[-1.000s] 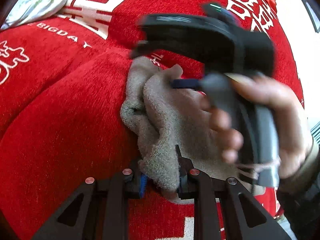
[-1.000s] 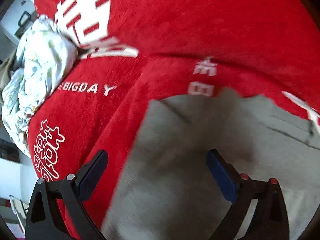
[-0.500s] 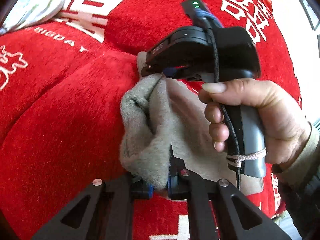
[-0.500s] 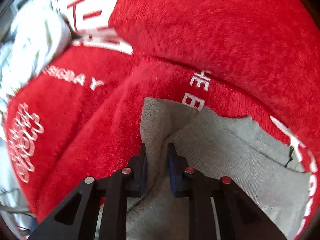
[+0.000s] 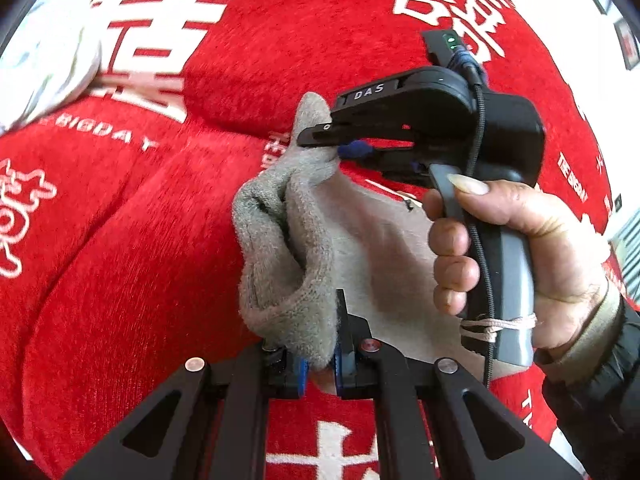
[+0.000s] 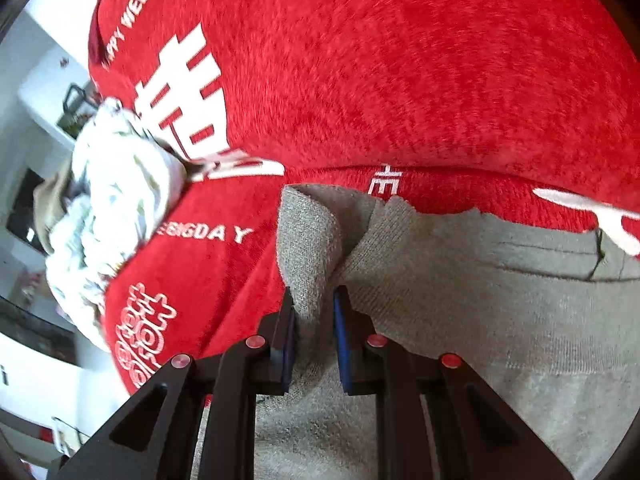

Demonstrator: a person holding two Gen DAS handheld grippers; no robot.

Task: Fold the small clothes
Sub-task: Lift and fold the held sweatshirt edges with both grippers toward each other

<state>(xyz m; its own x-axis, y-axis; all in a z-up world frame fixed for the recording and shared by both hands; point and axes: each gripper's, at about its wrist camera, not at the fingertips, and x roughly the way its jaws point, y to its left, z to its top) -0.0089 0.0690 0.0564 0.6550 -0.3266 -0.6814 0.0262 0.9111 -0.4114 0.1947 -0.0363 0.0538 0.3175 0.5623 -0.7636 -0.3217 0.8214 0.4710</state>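
A small grey knit garment (image 5: 304, 248) lies on a red plush cover with white lettering (image 5: 120, 264). My left gripper (image 5: 320, 356) is shut on the garment's near edge, bunched between the pads. My right gripper (image 5: 332, 142), held in a hand, is shut on the far corner, which sticks up above it. In the right wrist view, my right gripper (image 6: 314, 320) pinches a raised fold of the grey garment (image 6: 500, 300); the rest spreads to the right over the red cover (image 6: 400, 80).
A crumpled white floral cloth (image 6: 112, 208) lies at the left edge of the cover, also in the left wrist view (image 5: 44, 60). Shelves and furniture (image 6: 40, 80) stand beyond the cover's left side.
My right gripper has come down on the garment's far corner, shut on it and lifted it. My left gripper has kept its hold on the near edge.
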